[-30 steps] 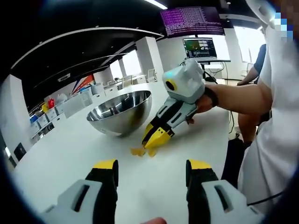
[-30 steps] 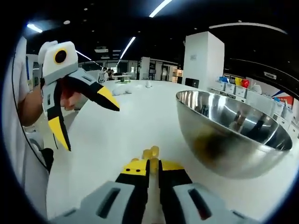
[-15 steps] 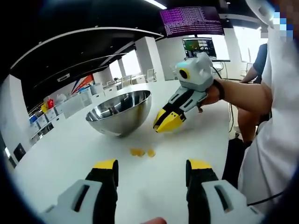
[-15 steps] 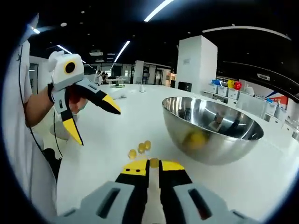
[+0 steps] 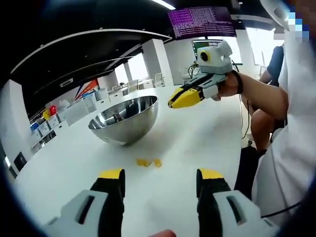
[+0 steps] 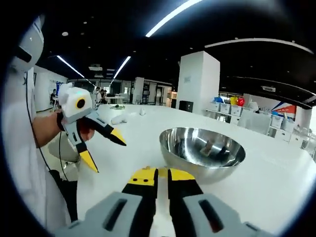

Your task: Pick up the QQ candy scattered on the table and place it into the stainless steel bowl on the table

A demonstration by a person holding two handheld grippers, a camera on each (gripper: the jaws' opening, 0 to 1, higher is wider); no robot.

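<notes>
Left hand-held gripper (image 5: pixel 160 182): jaws wide apart, nothing betw. them; low over white worktop (image 5: pixel 197 143), seen from the other side w/ tips spread (image 6: pixel 106 150).
Stainless steel bowl (image 5: pixel 123 119): upright on worktop, left of centre; also (image 6: pixel 202 150).
QQ candies (image 5: pixel 148 162): two yellow pcs on worktop, just in front of bowl, ahead of left jaws.
Right hand-held gripper (image 5: pixel 183 98): held up in the air right of bowl; jaws pinched on a small yellow QQ candy (image 6: pixel 162 172).

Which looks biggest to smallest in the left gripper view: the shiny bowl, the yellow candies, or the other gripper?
1. Stainless steel bowl, the widest.
2. Right gripper, held up in the air; it looks smaller than the bowl.
3. QQ candy on the table, clearly the smallest.
</notes>
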